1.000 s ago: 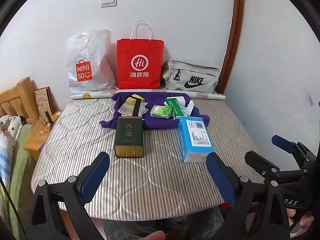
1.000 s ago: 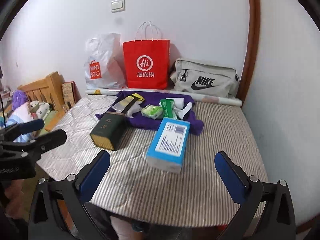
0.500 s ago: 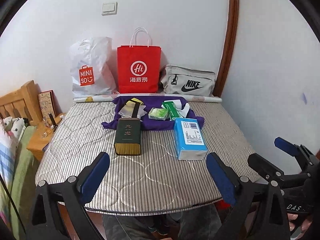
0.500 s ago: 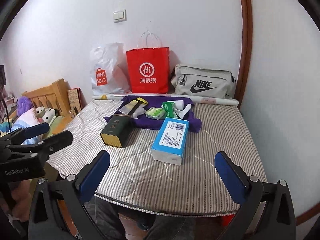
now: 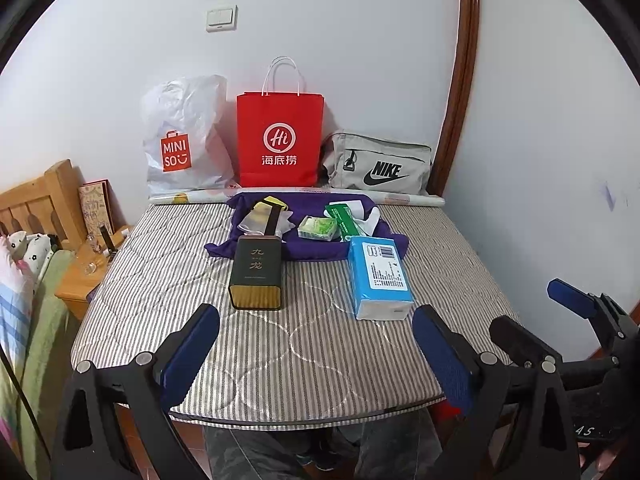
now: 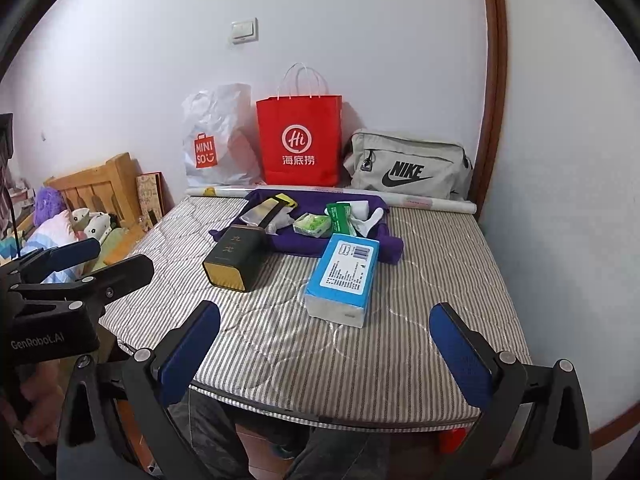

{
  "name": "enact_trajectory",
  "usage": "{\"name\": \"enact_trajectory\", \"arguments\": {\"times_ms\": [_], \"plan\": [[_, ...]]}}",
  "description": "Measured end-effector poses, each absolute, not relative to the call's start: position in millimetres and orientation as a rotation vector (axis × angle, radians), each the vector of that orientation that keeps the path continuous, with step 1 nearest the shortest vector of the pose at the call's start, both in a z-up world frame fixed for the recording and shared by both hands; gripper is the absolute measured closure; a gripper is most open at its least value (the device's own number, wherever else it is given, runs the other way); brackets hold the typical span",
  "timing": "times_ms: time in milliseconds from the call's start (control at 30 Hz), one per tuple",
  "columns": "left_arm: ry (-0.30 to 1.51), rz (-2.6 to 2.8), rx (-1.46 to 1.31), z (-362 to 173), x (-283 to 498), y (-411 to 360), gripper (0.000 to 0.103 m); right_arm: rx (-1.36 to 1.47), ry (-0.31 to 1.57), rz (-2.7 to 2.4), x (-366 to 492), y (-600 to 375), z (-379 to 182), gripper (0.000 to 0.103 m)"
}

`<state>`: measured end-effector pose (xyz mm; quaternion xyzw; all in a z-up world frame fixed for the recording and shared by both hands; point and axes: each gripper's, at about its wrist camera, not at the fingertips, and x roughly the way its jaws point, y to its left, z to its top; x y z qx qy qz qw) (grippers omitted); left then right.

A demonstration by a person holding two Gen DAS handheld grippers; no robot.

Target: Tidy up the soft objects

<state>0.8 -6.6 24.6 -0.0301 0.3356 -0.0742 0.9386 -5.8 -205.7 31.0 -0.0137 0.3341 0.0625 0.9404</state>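
On the grey-striped quilted mattress (image 5: 304,352), a blue rectangular tissue pack (image 5: 379,276) lies flat beside a dark green tin with a gold end (image 5: 256,274), the two apart from each other. Just behind them a crumpled purple cloth (image 5: 308,250) is spread out, carrying a small green tissue packet (image 5: 318,227), a green box (image 5: 342,218), white soft pieces (image 5: 370,216) and a clear pouch with a black-and-yellow strip (image 5: 266,216). Against the white wall stand a white plastic shopping bag (image 5: 184,140), a red paper bag with white handles (image 5: 280,140) and a grey fabric pouch (image 5: 378,166). The left gripper (image 5: 316,348) hangs over the near edge of the mattress, jaws spread wide with nothing between its blue pads. The right gripper (image 6: 324,350) is likewise wide apart and empty, hovering short of the tissue pack.
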Motion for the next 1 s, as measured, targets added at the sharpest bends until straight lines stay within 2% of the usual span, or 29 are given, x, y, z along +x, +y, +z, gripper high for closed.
{"name": "enact_trajectory", "arguments": {"times_ms": [1000], "plan": [[0.682, -0.158, -0.057, 23.8, -4.5, -9.7, 0.005, -0.006, 0.669, 0.108, -10.4, -213.2, 34.1, 0.000]]}}
